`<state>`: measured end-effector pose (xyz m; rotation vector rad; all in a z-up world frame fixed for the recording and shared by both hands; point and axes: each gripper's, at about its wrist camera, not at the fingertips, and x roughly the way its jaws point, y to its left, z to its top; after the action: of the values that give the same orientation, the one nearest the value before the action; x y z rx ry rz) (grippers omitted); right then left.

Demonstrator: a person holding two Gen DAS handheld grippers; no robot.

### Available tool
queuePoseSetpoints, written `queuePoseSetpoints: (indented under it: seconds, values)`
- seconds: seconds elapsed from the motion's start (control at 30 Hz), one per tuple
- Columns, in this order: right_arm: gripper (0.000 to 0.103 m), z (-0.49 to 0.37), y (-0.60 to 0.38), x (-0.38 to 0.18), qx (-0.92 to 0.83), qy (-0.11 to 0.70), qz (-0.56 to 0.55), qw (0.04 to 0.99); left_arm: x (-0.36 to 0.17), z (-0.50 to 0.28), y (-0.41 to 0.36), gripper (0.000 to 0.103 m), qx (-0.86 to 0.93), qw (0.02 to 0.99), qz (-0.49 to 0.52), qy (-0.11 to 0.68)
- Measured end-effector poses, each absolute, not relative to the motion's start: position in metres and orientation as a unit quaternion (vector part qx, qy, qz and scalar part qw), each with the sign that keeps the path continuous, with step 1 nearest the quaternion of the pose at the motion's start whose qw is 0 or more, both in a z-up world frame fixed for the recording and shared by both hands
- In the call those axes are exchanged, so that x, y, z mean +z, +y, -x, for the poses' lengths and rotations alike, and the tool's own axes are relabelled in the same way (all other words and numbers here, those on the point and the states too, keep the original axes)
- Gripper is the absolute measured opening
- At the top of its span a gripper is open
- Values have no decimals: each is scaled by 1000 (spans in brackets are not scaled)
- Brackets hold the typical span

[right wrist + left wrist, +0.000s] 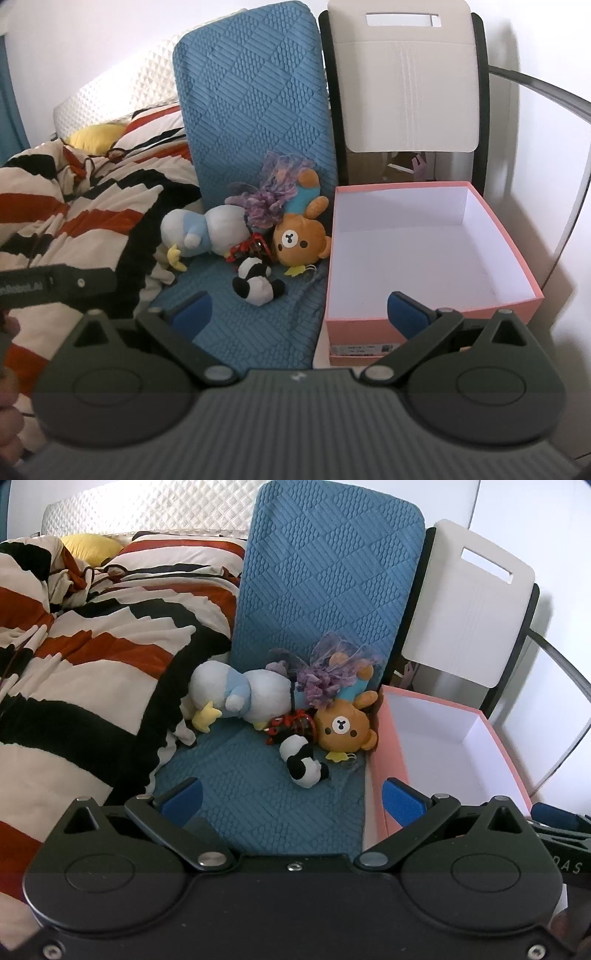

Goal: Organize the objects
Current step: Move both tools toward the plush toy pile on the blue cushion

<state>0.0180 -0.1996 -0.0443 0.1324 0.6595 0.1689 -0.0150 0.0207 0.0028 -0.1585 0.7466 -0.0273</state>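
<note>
A: Both tools hang back from the pile. Left gripper (291, 801): jaws wide apart, nothing between them. Right gripper (299, 314): the same, apart and empty.

B: Where do the toys lie?

A: Heaped on the blue quilted mat (258, 325), against its upright part. The white duck plush (240, 698) lies on its side toward the striped blanket (85, 672). The brown bear (299, 240) sits nearest the pink box (436, 325). The small panda (256, 284) lies in front, a little apart from the heap. A purple mesh bundle (273, 195) rests on top at the back, and something red and black (288, 725) is wedged between duck and bear; I cannot tell what it is.

B: And the box?

A: Lid off, white inside, nothing in it, just beside the mat's right edge.

B: First pick, in your view?

A: Probably the panda: free on all sides, soft, closest. Come down over its body, jaws astride the middle, not a limb. Close until the stuffing yields. Lift clear before swinging right, so the bear's yellow tag (297, 271) and the mat are not dragged. Release low inside the box.
</note>
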Motion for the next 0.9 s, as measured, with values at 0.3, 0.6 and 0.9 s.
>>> queuePoseSetpoints:
  seconds: [0.3, 0.6, 0.9]
  values:
    - [103, -30, -195, -47, 95, 334, -66, 936, 3, 9, 31, 103, -2, 930, 89, 356]
    - [103, -38, -195, -50, 91, 344, -62, 932, 0, 7, 29, 103, -19, 930, 84, 358]
    - [103, -43, -194, -49, 86, 343, -60, 933, -4, 5, 25, 103, -24, 931, 85, 355]
